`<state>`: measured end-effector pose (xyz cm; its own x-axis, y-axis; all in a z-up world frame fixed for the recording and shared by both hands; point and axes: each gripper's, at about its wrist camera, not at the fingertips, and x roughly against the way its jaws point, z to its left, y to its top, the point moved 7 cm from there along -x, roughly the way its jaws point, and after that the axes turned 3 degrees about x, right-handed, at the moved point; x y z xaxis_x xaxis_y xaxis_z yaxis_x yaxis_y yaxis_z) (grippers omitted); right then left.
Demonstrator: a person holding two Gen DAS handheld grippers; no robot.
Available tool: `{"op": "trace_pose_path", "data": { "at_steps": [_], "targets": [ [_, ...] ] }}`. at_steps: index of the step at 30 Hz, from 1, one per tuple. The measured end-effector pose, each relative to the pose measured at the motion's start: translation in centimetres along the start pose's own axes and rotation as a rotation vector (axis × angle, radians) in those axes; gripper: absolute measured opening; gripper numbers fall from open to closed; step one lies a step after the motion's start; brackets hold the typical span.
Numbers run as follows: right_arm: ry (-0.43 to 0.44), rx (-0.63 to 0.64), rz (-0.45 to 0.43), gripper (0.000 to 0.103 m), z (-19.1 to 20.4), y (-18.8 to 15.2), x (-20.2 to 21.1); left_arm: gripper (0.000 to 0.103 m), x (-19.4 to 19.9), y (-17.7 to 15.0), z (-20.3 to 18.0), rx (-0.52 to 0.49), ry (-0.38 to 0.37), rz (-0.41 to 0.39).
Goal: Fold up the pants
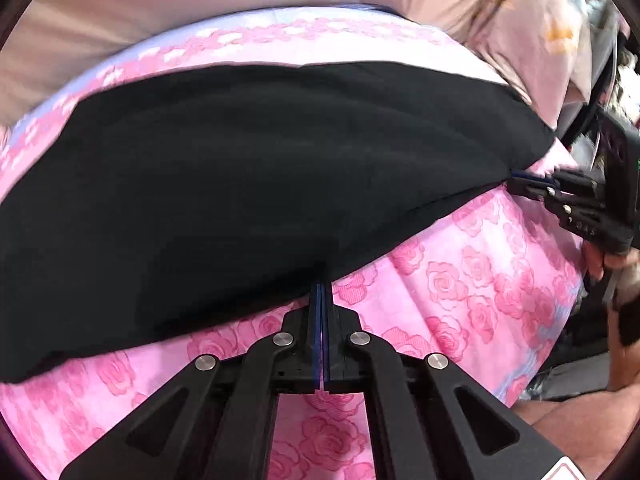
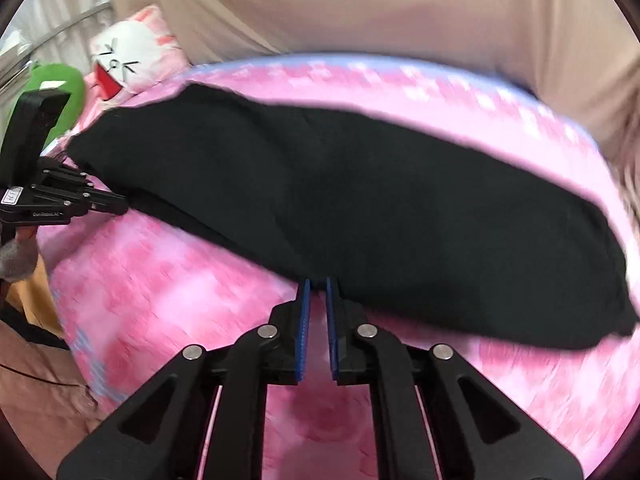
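Black pants (image 1: 260, 168) lie folded into a long band across a pink rose-print bedsheet (image 1: 460, 280). My left gripper (image 1: 322, 286) is shut, its blue pads pressed together on the near edge of the pants. At the pants' right end in this view, my right gripper (image 1: 518, 176) pinches the near edge. In the right wrist view the pants (image 2: 360, 200) stretch from upper left to lower right. There the right gripper (image 2: 318, 282) holds the cloth edge at its tips, with a narrow slit behind them. The left gripper (image 2: 126, 205) bites the edge at far left.
A white and pink cat cushion (image 2: 128, 60) and a green plush (image 2: 60, 84) lie at the far left corner of the bed. Beige fabric (image 2: 360, 12) rises behind the bed. A hand (image 1: 616, 260) holds the right gripper beyond the bed's right edge.
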<state>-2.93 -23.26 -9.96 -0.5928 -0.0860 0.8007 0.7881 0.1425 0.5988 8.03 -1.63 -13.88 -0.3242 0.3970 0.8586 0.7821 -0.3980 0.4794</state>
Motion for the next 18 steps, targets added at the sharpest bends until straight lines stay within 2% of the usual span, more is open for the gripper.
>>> {"op": "trace_pose_path", "data": {
  "at_steps": [1,2,3,4,5,6,7,9,11,12,13,15,16,18],
  "targets": [
    [-0.012,-0.047,-0.029,0.018,-1.0,-0.1,1.2,0.001,1.2,0.6,-0.1,0.033,-0.050,-0.038],
    [-0.023,-0.107,-0.078,0.035,-2.4,-0.2,2.8,0.003,2.2,1.1,-0.3,0.049,-0.087,-0.078],
    [-0.050,-0.182,-0.130,0.043,-4.4,-0.3,4.6,0.017,3.4,1.7,-0.4,0.061,-0.121,-0.118],
    [-0.080,-0.240,-0.165,0.047,-6.0,-0.6,5.8,0.055,4.8,2.7,-0.5,0.077,-0.146,-0.171],
    [-0.114,-0.308,-0.197,0.047,-8.1,-0.9,7.0,0.071,5.4,3.2,-0.4,0.088,-0.150,-0.207],
    [-0.148,-0.376,-0.219,0.047,-10.2,-1.3,8.0,0.079,5.8,3.8,-0.4,0.094,-0.148,-0.240],
    [-0.199,-0.463,-0.237,0.047,-12.9,-1.8,8.9,0.078,5.6,4.1,-0.5,0.089,-0.145,-0.246],
    [-0.253,-0.594,-0.255,0.051,-17.1,-2.8,9.6,0.076,3.5,4.3,-0.4,0.100,-0.146,-0.180],
    [-0.225,-0.716,-0.244,0.057,-20.3,-3.8,9.0,0.057,0.5,3.4,-0.2,0.108,-0.130,-0.086],
    [-0.196,-0.763,-0.235,0.057,-21.3,-4.0,8.0,0.040,-0.5,3.1,-0.2,0.103,-0.104,-0.053],
    [-0.168,-0.776,-0.228,0.056,-21.6,-4.0,7.2,0.039,-1.0,2.8,-0.2,0.090,-0.066,-0.061],
    [-0.143,-0.763,-0.195,0.020,-21.7,-3.2,5.4,0.038,-0.7,2.5,-0.6,0.066,-0.049,-0.079],
    [-0.136,-0.759,-0.216,0.012,-21.5,-2.6,5.7,0.038,-0.6,2.3,-0.5,0.067,-0.043,-0.076],
    [-0.137,-0.743,-0.303,0.011,-21.4,-1.5,7.6,0.038,-0.4,2.1,-0.3,0.063,-0.039,-0.069]
  ]
}}
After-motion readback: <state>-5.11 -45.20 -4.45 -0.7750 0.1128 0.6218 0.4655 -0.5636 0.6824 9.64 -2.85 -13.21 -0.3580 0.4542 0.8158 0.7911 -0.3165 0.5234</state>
